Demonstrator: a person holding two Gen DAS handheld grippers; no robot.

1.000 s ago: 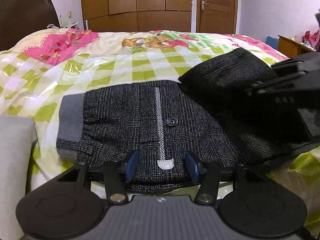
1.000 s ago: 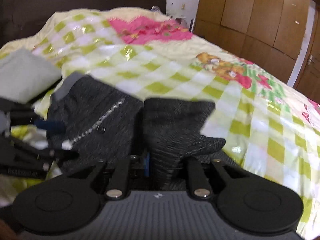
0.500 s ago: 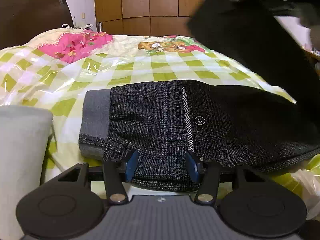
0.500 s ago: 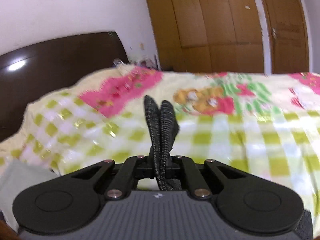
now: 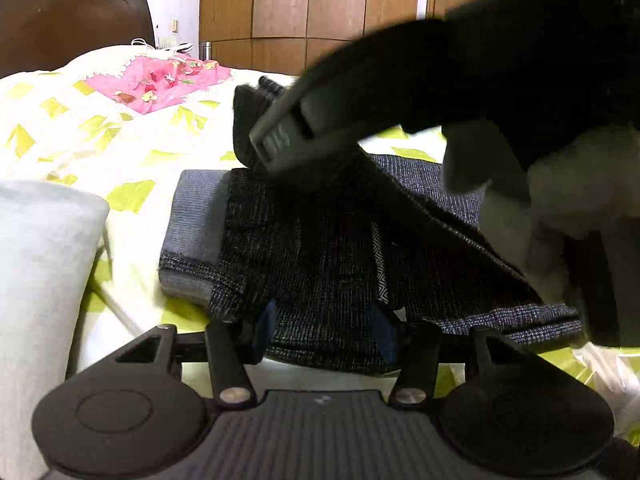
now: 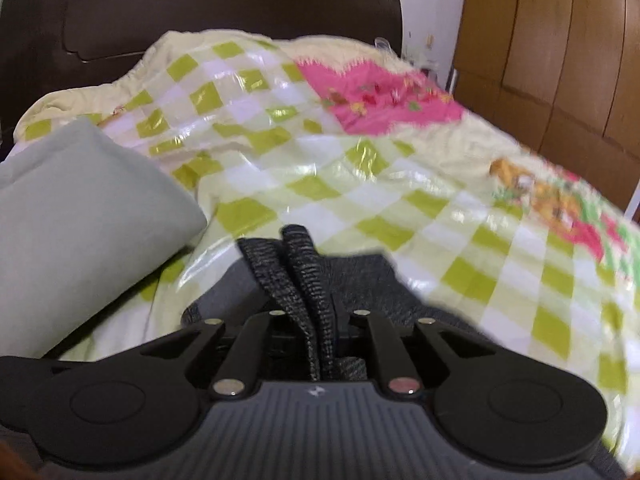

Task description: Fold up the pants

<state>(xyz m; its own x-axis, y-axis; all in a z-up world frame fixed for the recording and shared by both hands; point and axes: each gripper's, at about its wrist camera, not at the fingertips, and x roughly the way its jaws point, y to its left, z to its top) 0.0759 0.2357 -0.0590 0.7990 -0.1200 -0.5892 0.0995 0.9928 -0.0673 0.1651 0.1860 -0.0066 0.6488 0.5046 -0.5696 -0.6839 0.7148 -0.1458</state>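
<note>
So the pants [image 5: 320, 248] are lying flat on the bed [image 5: 132, 168], waistband end out ahead and to the left of the left gripper [image 5: 324, 326]. That one has its jaws apart, sitting either side of the near edge of the fabric; can't really tell if it's pressing the cloth down or just hovering at it.

The right gripper [image 6: 316, 328] has its jaws clamped on a bunched strip of the pants, two ridges of the dark knit poking up between them. From the left wrist view it's up over the pants, carrying the leg end across toward the waistband.

How I'd do this bit: keep the left one planted on that near edge so the bottom layer doesn't drag, and bring the held end down low and flat instead of dropping it from height. Aim to line the hem up just short of the grey waistband [image 5: 196, 216], then let go only once the fabric is lying down. The folded grey cloth [image 6: 80, 216] sits just left of both jaws, so watch the swing doesn't bump it.
</note>
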